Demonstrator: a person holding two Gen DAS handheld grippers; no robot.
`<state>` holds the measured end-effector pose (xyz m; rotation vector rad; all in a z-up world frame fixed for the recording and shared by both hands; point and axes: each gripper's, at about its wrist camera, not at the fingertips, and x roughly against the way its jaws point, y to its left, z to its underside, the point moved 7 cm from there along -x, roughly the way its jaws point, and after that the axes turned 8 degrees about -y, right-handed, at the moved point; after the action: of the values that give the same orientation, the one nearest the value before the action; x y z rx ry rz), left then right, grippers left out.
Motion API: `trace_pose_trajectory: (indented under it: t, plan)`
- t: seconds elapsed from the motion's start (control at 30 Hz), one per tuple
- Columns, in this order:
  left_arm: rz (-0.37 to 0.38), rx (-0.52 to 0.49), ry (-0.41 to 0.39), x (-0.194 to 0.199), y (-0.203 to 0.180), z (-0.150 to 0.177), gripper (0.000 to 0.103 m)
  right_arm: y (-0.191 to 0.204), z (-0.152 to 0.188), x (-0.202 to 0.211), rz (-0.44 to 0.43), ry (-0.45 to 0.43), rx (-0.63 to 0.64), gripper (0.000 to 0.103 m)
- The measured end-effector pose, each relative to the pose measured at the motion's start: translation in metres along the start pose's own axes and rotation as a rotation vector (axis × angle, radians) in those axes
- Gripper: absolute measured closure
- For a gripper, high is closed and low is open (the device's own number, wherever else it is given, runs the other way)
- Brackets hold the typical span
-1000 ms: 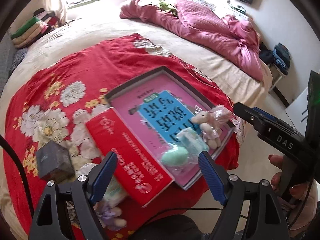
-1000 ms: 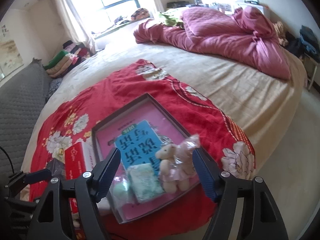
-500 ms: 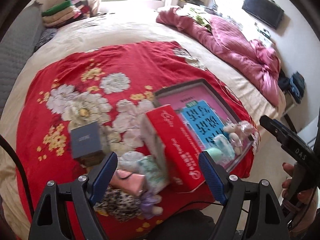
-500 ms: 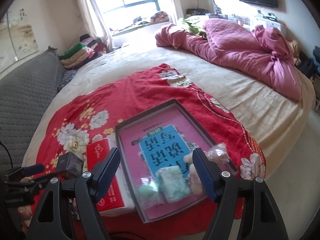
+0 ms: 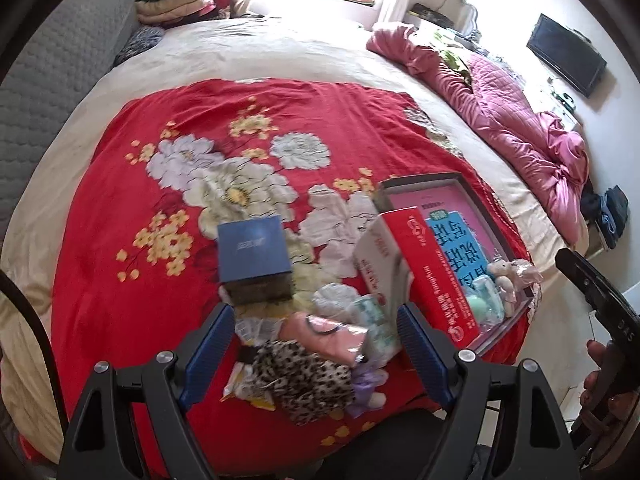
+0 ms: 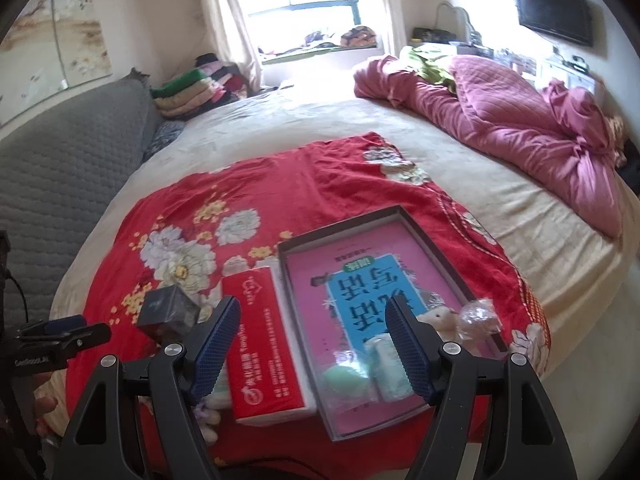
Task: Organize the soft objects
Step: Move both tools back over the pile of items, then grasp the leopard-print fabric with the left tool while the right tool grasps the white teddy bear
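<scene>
Bed's near edge: left tongs (image 5: 316, 344) released, hovering above soft-toy pile (image 5: 316, 364); right tongs (image 6: 312, 344) released over pink tray (image 6: 424, 240). Risk: tissue box (image 5: 424, 276) leans beside pile; wide jaws may snag it.

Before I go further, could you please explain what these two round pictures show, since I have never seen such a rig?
A person holds a two-fingered claw in each hand; each carries a wide-angle camera looking along its fingers. One picture is from the left claw, the other from the right claw. Both are open and hold nothing. On the red flowered blanket lie a dark tray with small soft toys, a red box, a blue box and a pile of soft things.
</scene>
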<state>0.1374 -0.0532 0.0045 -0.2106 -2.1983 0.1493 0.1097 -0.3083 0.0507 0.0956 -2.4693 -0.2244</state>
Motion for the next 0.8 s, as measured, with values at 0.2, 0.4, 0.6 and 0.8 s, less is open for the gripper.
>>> trace_pose_trajectory:
  t: [0.2, 0.4, 0.6, 0.8]
  plan:
    - [-0.005, 0.023, 0.019, 0.000, 0.017, 0.014, 0.020, 0.027, 0.006, -0.003, -0.036, 0.017, 0.050, 0.027]
    - [-0.009, 0.044, 0.059, -0.006, 0.028, 0.031, 0.020, 0.054, 0.015, -0.003, -0.069, 0.035, 0.110, 0.027]
    - [-0.020, 0.046, 0.091, -0.016, 0.035, 0.046, 0.020, 0.077, 0.028, -0.002, -0.102, 0.055, 0.166, 0.027]
    - [-0.012, 0.076, 0.133, -0.031, 0.045, 0.062, 0.020, 0.103, 0.052, -0.003, -0.145, 0.090, 0.234, 0.027]
